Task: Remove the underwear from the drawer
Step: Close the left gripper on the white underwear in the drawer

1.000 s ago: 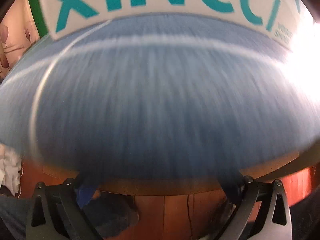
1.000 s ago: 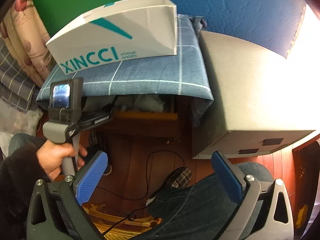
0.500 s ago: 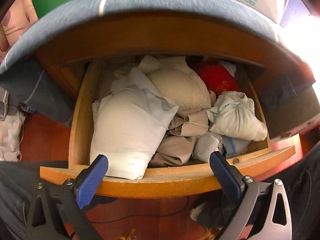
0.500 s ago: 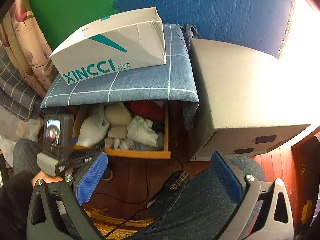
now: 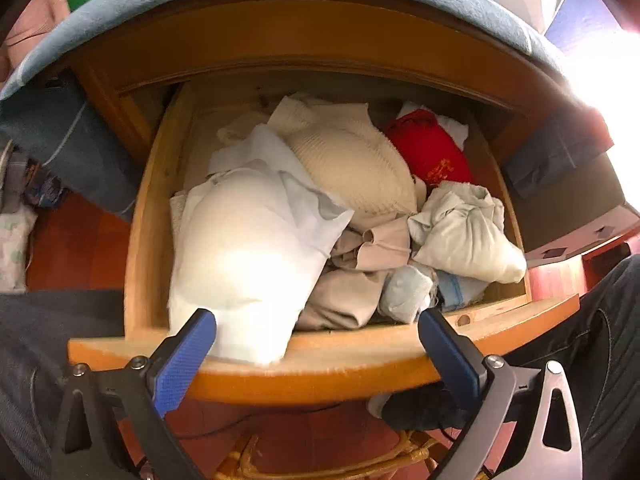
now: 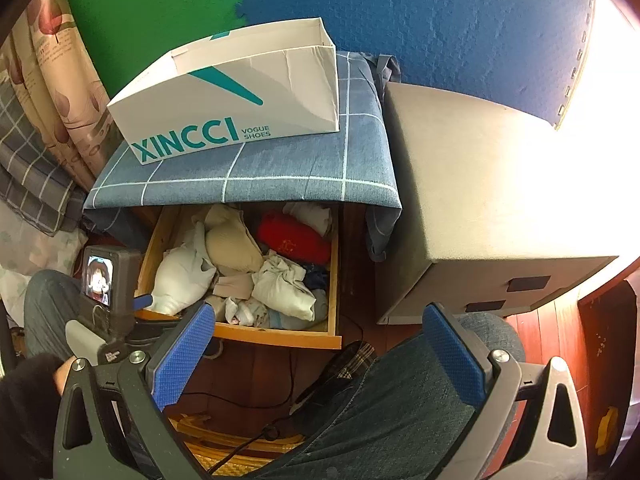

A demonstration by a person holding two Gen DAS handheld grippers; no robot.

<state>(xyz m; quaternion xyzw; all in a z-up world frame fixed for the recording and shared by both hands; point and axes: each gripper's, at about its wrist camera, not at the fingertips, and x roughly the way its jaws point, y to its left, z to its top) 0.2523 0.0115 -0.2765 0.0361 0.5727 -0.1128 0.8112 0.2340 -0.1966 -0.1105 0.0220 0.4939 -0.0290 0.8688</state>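
- Now the left gripper point(image 5: 316, 344) hovers at the front lip of the pulled-out drawer point(image 5: 344, 356), jaws spread wide with nothing between them.
- Just ahead of its left finger a white bundle point(image 5: 248, 256) spills over that lip; beige underwear point(image 5: 376, 240) lies crumpled ahead of the gap between the fingers, with a red garment point(image 5: 432, 152) farther back.
- Well back, the right gripper point(image 6: 320, 348) is wide open and empty; the drawer point(image 6: 280, 338) lies beyond its left finger.
- Farther ahead a shoe box point(image 6: 240, 100) sits on the blue cloth point(image 6: 260, 172).
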